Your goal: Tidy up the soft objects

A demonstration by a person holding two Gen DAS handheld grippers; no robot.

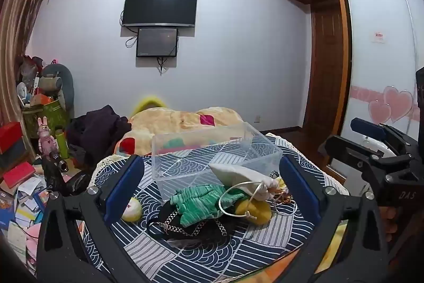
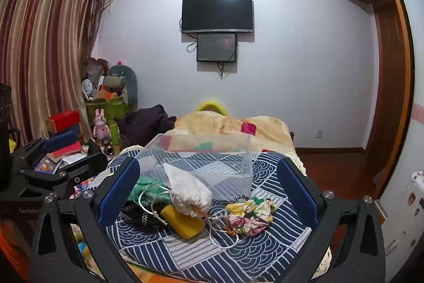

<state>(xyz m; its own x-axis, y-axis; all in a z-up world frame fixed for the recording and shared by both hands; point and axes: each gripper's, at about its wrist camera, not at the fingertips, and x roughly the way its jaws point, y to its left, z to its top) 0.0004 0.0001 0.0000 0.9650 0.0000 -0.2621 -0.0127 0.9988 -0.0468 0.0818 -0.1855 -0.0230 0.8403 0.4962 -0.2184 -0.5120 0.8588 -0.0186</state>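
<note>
A clear plastic box (image 1: 212,153) (image 2: 201,163) stands on a blue patterned cloth (image 1: 201,253) on the bed. In front of it lies a pile of soft things: a white drawstring pouch (image 1: 243,175) (image 2: 189,190), a green knit piece (image 1: 201,203) (image 2: 144,184), a yellow sponge-like piece (image 1: 258,210) (image 2: 184,223), a black patterned band (image 1: 185,227) and a floral cloth (image 2: 249,214). My left gripper (image 1: 212,192) is open and empty, hovering over the pile. My right gripper (image 2: 209,192) is open and empty, also over the pile.
A folded beige blanket (image 1: 180,121) lies behind the box. Dark clothes (image 1: 98,129) lie at its left. A cluttered floor with books and toys (image 1: 23,190) is at the left. A wardrobe (image 1: 371,44) stands at the right. The right gripper's body (image 1: 379,166) shows beside mine.
</note>
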